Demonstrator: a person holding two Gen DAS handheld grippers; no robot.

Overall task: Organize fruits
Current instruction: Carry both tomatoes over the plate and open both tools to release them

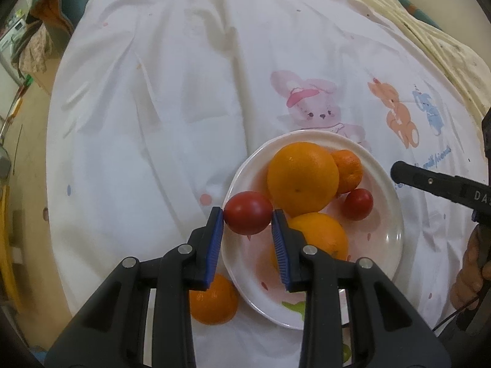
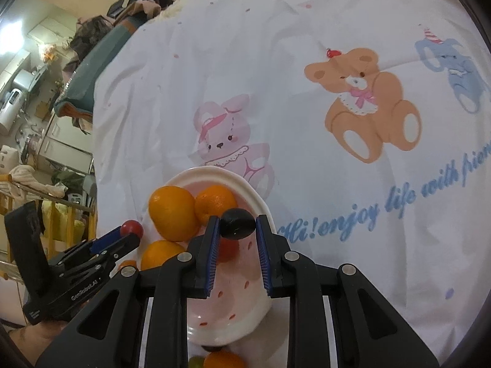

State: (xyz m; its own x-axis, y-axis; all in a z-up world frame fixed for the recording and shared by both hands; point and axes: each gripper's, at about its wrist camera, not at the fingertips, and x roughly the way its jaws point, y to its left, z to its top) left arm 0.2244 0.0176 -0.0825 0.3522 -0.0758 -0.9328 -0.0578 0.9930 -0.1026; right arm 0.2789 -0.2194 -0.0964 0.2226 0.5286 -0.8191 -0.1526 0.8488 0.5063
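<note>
My left gripper (image 1: 247,214) holds a red tomato (image 1: 248,212) over the plate's (image 1: 389,239) left rim. My right gripper (image 2: 237,224) clamps a dark plum (image 2: 238,224) above the plate's right side. Oranges (image 1: 302,179) fill its far half.

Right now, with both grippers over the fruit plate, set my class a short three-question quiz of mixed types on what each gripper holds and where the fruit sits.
1. True or false: the left gripper is shut on a round red tomato.
2. Multiple choice: the right gripper holds A) a large orange, B) a dark, nearly black round fruit, C) nothing.
3. Fill in: one small orange lies off the white strawberry-print plate, on the ____.

Key: 1 true; 2 B; 3 cloth, the white cartoon-print cloth.
</note>
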